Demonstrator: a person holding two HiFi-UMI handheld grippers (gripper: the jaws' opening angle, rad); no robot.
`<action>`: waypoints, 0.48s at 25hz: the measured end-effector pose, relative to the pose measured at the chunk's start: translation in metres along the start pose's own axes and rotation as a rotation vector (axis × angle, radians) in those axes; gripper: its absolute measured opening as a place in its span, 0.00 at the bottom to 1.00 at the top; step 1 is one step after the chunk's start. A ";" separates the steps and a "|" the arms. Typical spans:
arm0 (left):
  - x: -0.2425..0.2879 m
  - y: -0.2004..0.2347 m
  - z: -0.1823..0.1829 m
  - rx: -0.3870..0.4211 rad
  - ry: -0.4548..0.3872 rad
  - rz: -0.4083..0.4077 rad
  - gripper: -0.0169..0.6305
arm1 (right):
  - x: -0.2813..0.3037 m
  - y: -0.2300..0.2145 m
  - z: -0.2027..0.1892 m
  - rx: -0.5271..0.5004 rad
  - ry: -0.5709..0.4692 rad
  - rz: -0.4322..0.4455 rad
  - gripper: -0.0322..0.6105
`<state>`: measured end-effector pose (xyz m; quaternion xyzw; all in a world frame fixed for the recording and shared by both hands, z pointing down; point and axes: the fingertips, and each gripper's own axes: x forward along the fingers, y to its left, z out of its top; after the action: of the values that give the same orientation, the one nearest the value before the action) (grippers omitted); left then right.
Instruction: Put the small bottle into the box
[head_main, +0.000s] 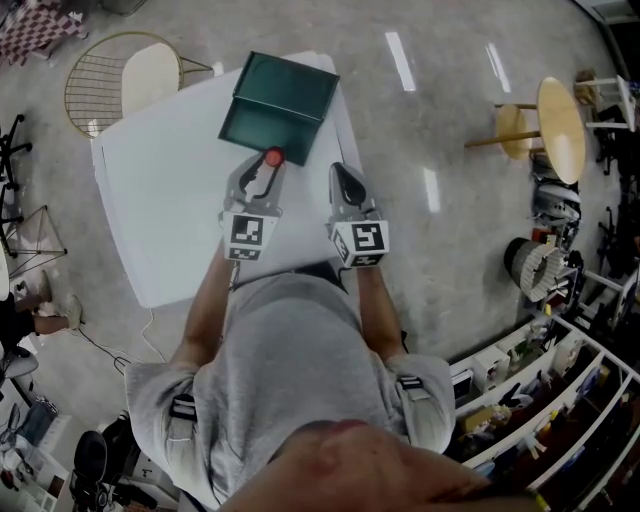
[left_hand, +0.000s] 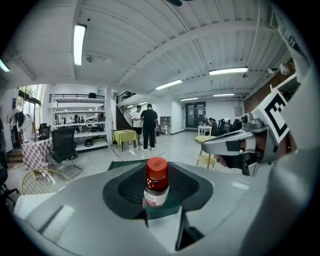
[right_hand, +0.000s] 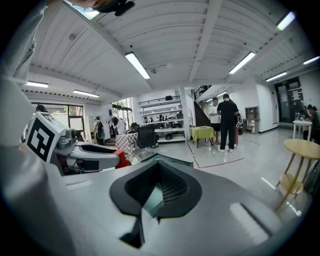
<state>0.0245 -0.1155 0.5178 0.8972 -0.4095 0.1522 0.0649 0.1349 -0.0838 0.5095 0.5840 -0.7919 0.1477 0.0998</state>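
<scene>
The small bottle (head_main: 273, 157) has a red cap and a pale label. It stands upright between the jaws of my left gripper (head_main: 262, 172), which is shut on it just short of the near edge of the dark green box (head_main: 280, 105). In the left gripper view the bottle (left_hand: 156, 181) fills the middle between the dark pads, with the green box (left_hand: 122, 162) behind it. My right gripper (head_main: 343, 182) hovers beside the left one over the white table (head_main: 160, 210), jaws together and empty. In the right gripper view the box (right_hand: 167, 159) lies ahead of the right gripper (right_hand: 155, 196).
A wire chair with a pale cushion (head_main: 125, 75) stands beyond the table's far left corner. A round wooden side table (head_main: 560, 125) stands at the right, and shelving (head_main: 540, 400) runs along the lower right. Two people (left_hand: 145, 126) stand far off in the hall.
</scene>
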 end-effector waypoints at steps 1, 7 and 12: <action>0.004 -0.001 -0.002 0.001 0.004 -0.005 0.24 | 0.002 -0.002 -0.001 0.001 0.002 -0.001 0.05; 0.022 -0.003 -0.015 -0.009 0.036 -0.024 0.24 | 0.012 -0.015 -0.011 0.011 0.011 -0.006 0.05; 0.037 -0.007 -0.019 -0.007 0.051 -0.036 0.24 | 0.017 -0.027 -0.017 0.030 0.027 -0.011 0.05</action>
<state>0.0483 -0.1323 0.5482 0.8999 -0.3923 0.1721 0.0813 0.1552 -0.1006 0.5341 0.5878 -0.7849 0.1669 0.1028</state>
